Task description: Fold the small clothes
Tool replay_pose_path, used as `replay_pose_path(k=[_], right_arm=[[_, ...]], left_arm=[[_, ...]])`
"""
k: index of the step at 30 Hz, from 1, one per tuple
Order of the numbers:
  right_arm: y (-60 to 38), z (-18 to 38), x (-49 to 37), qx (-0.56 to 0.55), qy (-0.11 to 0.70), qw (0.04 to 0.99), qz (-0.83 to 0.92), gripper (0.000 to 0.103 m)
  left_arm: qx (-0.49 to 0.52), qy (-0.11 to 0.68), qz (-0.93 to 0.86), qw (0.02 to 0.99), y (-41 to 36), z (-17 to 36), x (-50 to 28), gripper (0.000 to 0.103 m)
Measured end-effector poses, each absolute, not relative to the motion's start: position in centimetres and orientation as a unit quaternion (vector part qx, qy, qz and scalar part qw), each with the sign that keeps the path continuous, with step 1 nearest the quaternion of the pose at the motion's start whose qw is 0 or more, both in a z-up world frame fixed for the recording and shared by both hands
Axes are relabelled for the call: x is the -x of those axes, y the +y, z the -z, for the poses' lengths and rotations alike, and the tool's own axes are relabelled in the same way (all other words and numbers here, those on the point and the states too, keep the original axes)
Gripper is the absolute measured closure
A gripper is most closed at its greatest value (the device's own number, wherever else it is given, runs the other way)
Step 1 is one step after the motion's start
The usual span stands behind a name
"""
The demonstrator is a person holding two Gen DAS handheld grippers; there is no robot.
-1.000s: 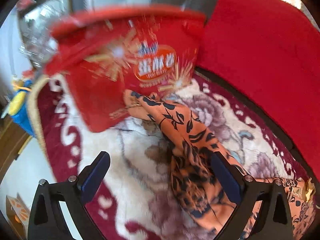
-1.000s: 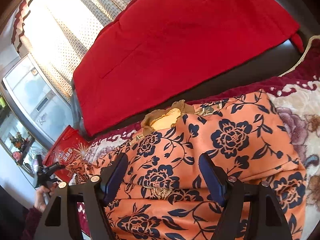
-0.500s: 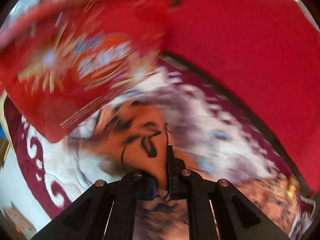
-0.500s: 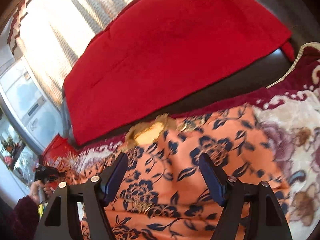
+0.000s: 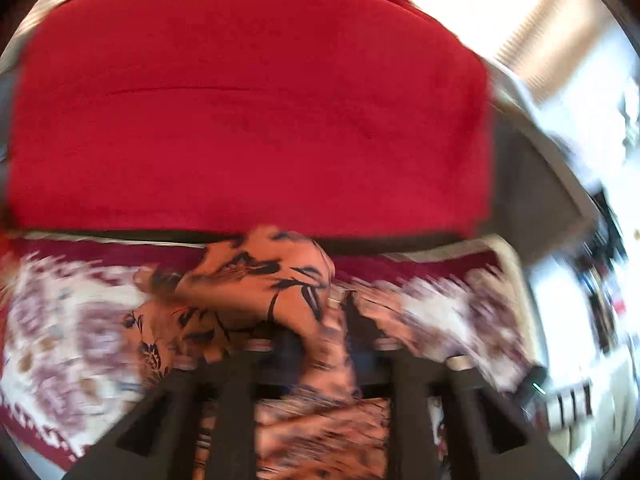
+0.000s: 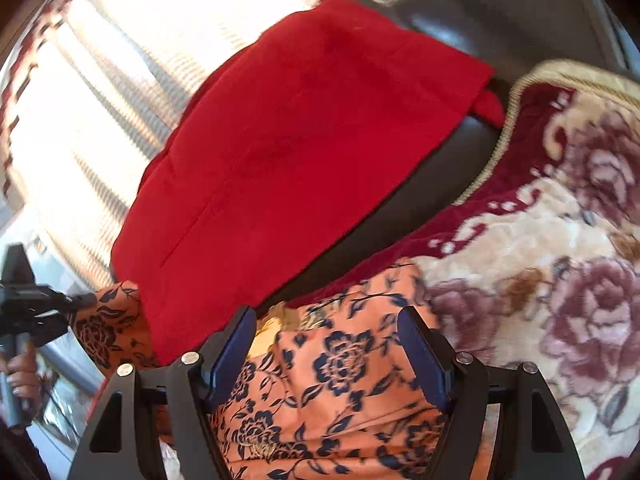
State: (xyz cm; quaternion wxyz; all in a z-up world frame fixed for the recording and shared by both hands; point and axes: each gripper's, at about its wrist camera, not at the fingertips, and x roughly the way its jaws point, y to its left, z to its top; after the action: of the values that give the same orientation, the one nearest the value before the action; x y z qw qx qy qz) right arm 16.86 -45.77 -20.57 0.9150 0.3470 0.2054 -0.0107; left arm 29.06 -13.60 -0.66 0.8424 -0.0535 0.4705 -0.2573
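Over the blanket point(image 6: 540, 216), my left fingers point(image 5: 320, 344) pinch the garment point(image 6: 340, 364) sleeve, lifted to fold inward; right fingers point(image 6: 326, 344) hover wide above its body, ready to steady it.

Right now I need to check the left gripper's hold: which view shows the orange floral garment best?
Right wrist: the orange floral garment is sharp there. Left wrist is blurred, showing it pinched in the left gripper.

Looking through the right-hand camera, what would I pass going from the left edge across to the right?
Left gripper → orange floral garment → flowered blanket.
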Motion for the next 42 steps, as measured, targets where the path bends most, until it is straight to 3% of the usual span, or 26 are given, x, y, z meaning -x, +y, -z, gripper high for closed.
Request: replay_pose_path(k=[1,2,5,8,13,19,25,26,27,28,33,36,40,42], right_arm=[[-46.5,20.8,-16.8,-0.361,0.209,0.909,0.013,0.027],[-46.9,21.0,-16.8,-0.368,0.213,0.905,0.012,0.027],[-47.3,21.3,-16.9,-0.376,0.222,0.900,0.008,0.027],[-46.8,21.4,-17.5,-0.365,0.231,0.902,0.001,0.027],[-44.7,23.0,-21.0,-0.370,0.285,0.883,-0.045,0.027],[-45.0,25.5,-24.9,-0.442,0.303,0.842,-0.059,0.027],[-42.9,27.3,-29.7,-0.429,0.326,0.840,-0.069,0.027],[-42.6,27.6,-30.2,-0.420,0.323,0.845,-0.073,0.038],[-42.3,27.8,-30.6,-0.416,0.322,0.847,-0.079,0.077],[-41.8,27.9,-30.9,-0.410,0.326,0.848,-0.085,0.097],[-40.8,21.3,-24.4,-0.373,0.210,0.900,-0.083,0.099],[-40.0,17.2,-18.8,-0.286,0.119,0.946,-0.097,0.099],[-42.1,19.8,-19.0,-0.238,0.223,0.945,0.020,0.094],[-44.7,21.5,-19.1,-0.279,0.272,0.920,0.049,0.083]], left_arm=[[0.041,0.464,0.275,0.841,-15.1,0.1,-28.3,0.042],[0.024,0.444,0.281,0.850,-16.2,-0.6,-27.2,0.033],[-0.028,0.393,0.271,0.878,-17.0,-1.6,-25.7,0.031],[-0.027,0.390,0.242,0.888,-14.8,0.0,-26.4,0.029],[-0.045,0.421,0.114,0.898,-9.7,9.2,-28.9,0.029],[0.011,0.494,0.022,0.869,-4.2,22.2,-30.1,0.029],[0.008,0.475,-0.020,0.880,-4.1,27.7,-28.4,0.030],[-0.002,0.471,-0.024,0.882,-4.4,27.8,-28.3,0.030],[-0.008,0.467,-0.027,0.884,-4.7,27.7,-28.3,0.030],[-0.009,0.456,-0.026,0.890,-4.9,27.2,-28.3,0.031],[-0.004,0.434,-0.047,0.900,-3.7,25.8,-28.3,0.031],[0.005,0.431,-0.054,0.901,-2.8,25.8,-28.3,0.031],[-0.011,0.430,-0.070,0.900,-1.7,26.1,-28.1,0.031],[-0.019,0.431,-0.076,0.899,-1.3,26.4,-28.2,0.031]])
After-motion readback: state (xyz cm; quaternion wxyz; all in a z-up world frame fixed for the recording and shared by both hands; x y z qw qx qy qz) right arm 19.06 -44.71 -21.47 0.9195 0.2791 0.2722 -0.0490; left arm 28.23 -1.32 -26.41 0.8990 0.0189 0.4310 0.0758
